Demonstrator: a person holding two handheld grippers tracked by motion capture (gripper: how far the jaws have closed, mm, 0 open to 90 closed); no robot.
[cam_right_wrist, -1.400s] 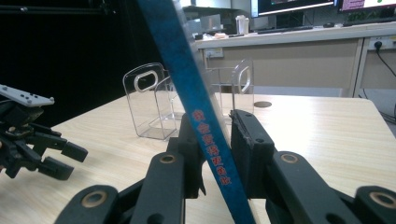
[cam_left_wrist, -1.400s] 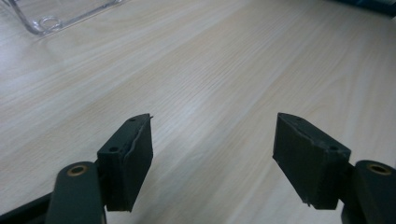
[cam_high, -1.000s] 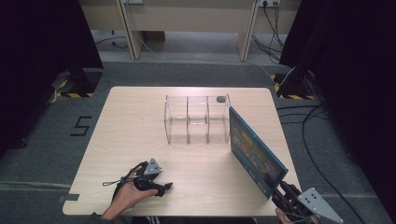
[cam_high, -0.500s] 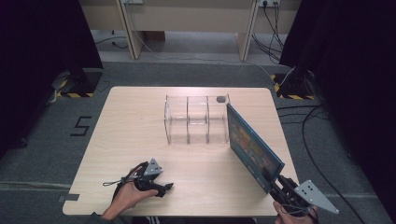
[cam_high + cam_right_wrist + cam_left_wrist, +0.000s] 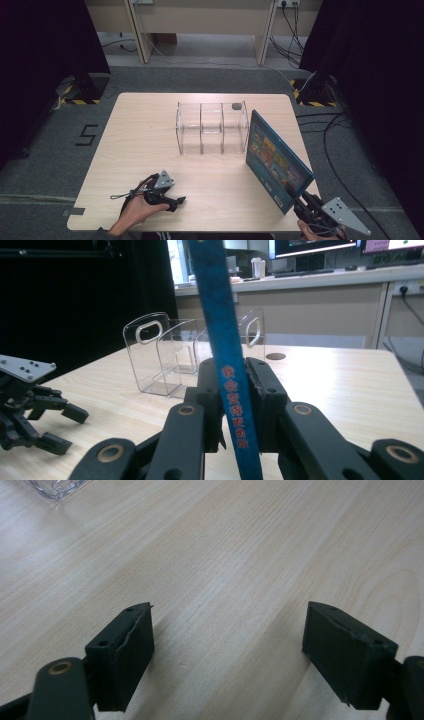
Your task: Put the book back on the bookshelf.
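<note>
A thin blue picture book (image 5: 277,160) stands on edge over the table's right front, its spine (image 5: 215,300) rising between my right gripper's jaws. My right gripper (image 5: 301,201) (image 5: 235,385) is shut on the book's lower corner, and its jaws have just closed a little tighter on it. A clear plastic organizer (image 5: 212,127) (image 5: 165,355) with three compartments stands just left of the book's far edge. My left gripper (image 5: 176,202) (image 5: 227,645) lies on the table near the front left in a hand. It is open, with bare wood between its pads.
A small dark disc (image 5: 236,106) (image 5: 275,356) lies on the wooden table (image 5: 145,135) behind the organizer. The right gripper view also has the left gripper (image 5: 45,430) low at its left. Cables and dark curtains lie beyond the table's right side.
The book's far top corner has swung slightly to the right and the book stands a little steeper. The left hand and its gripper have not moved.
</note>
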